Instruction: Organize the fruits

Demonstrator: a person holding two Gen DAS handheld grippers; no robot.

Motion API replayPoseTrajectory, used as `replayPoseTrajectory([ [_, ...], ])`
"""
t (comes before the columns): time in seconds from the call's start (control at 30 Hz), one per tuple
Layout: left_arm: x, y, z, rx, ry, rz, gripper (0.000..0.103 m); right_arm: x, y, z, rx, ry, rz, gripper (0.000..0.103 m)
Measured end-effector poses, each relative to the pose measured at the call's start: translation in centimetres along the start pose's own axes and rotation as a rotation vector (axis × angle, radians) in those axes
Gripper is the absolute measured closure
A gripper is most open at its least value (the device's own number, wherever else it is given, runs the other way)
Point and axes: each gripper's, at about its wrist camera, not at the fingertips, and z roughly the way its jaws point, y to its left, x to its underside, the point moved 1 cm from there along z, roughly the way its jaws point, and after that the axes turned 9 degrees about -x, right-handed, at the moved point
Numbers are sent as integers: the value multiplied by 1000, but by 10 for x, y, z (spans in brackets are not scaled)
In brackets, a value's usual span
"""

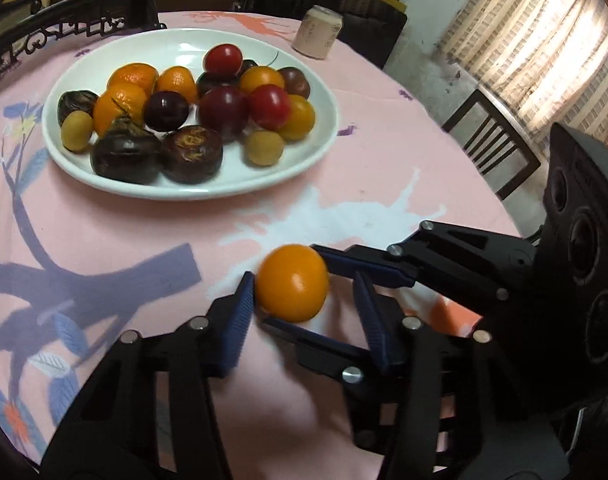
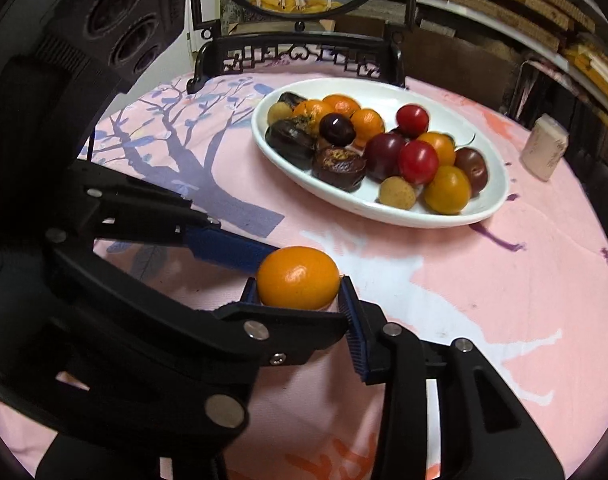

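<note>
One orange fruit [image 1: 292, 282], one white plate [image 1: 192, 193].

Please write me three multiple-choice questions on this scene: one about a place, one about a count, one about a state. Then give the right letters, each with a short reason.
1. Where is the single orange fruit?
A. On the plate
B. Between gripper fingers, on the near side of the plate
C. On the floor

2. How many bright red fruits lie on the plate?
A. Two
B. Five
C. None

3. In what state is the right gripper?
A. Wide open and empty
B. Shut on the orange fruit
C. Shut on a dark fruit

Answers:
1 B: it sits between the blue pads, apart from the plate.
2 A: only two are bright red.
3 B: both its pads press the fruit's sides.
</note>
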Motion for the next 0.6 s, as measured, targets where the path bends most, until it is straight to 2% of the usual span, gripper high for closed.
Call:
replayPoseTrajectory([
  [0.13,5,-14,-15,-22,-42,25,52,6,7,-17,22,-54,-11,62],
  [0.23,2,-29,-34,-70,-92,70,53,3,18,-35,83,-122,-65,62],
  [0.33,-24,-31,-57,-97,-137,91,53,-18,13,-50,98,-191,-69,62],
  [0.47,-68,-23,-76,-122,-175,89,53,-65,-3,-57,108,-279,-55,62],
  [0.53,-93,-17,-75,-154,-198,83,53,-86,-16,-50,114,-318,-43,62],
  [0.6,-108,-6,-66,-153,-192,61,54,-98,-28,-38,103,-323,-29,62],
])
